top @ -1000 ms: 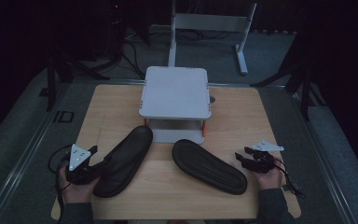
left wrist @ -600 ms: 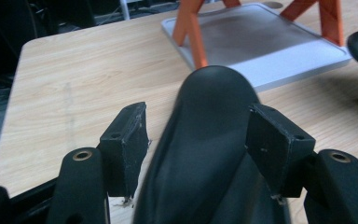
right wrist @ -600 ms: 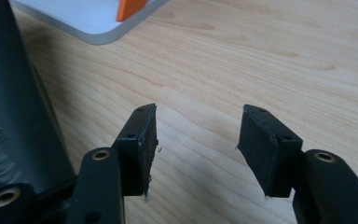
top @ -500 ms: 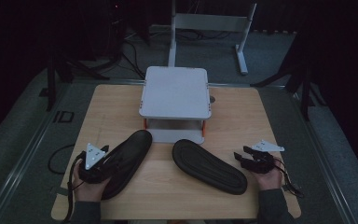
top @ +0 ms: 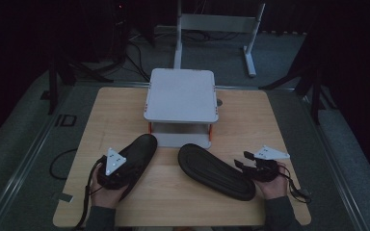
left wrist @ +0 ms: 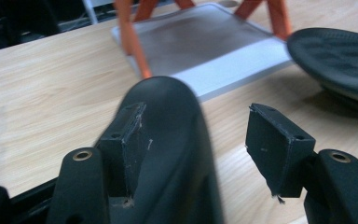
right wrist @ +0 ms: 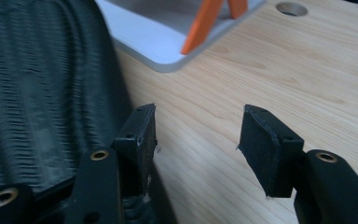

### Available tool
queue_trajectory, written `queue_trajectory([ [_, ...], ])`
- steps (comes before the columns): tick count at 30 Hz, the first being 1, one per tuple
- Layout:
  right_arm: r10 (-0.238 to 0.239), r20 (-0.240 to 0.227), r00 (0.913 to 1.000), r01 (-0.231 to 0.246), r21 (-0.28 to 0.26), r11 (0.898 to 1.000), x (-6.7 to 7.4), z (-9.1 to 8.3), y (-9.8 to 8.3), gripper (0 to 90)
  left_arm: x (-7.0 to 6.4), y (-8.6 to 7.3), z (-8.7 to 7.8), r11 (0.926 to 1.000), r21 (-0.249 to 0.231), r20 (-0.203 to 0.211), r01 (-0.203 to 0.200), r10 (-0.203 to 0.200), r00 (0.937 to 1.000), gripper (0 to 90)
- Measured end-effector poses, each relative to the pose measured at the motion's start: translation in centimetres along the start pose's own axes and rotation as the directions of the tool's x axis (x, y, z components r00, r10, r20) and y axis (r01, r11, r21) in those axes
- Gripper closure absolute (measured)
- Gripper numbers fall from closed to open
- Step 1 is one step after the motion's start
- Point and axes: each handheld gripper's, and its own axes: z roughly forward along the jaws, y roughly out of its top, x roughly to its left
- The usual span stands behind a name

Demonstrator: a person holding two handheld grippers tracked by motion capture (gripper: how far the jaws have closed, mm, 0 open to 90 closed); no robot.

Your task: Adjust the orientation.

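Lying sole-down, two black slippers, ribbed soles.

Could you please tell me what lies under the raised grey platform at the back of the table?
Under the raised grey platform, orange legs stand on a flat grey base plate that rests on the wooden table. The plate's visible part is bare; the platform covers its rear part.

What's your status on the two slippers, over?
Left hand-held gripper open around left slipper. Right hand-held gripper open, beside right slipper. Shelf ahead.
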Motion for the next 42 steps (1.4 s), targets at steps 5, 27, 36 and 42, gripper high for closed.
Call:
queue_trajectory([
  [5,-0.016,-0.047,0.9988,0.015,-0.018,1.0,1.1,-0.3,0.5,45.2,-2.1,0.2,1.4,0.9993,0.018,0.06,-0.034,0.033,0.9977,39.3],
  [27,-0.037,-0.104,0.9939,0.041,0.036,0.998,1.8,1.3,0.3,46.2,-12.4,-0.6,7.8,0.9744,0.105,0.377,-0.199,0.146,0.9147,47.2],
  [36,-0.017,-0.088,0.996,0.019,0.02,1.0,1.1,1.3,0.2,54.1,-14.8,1.9,8.5,0.9758,0.029,0.449,-0.217,0.181,0.8748,47.1],
  [42,-0.047,0.015,0.9988,0.047,0.034,0.998,1.1,0.8,0.6,53.4,-16.4,3.9,9.5,0.9703,-0.017,0.469,-0.241,0.221,0.8552,47.1],
])
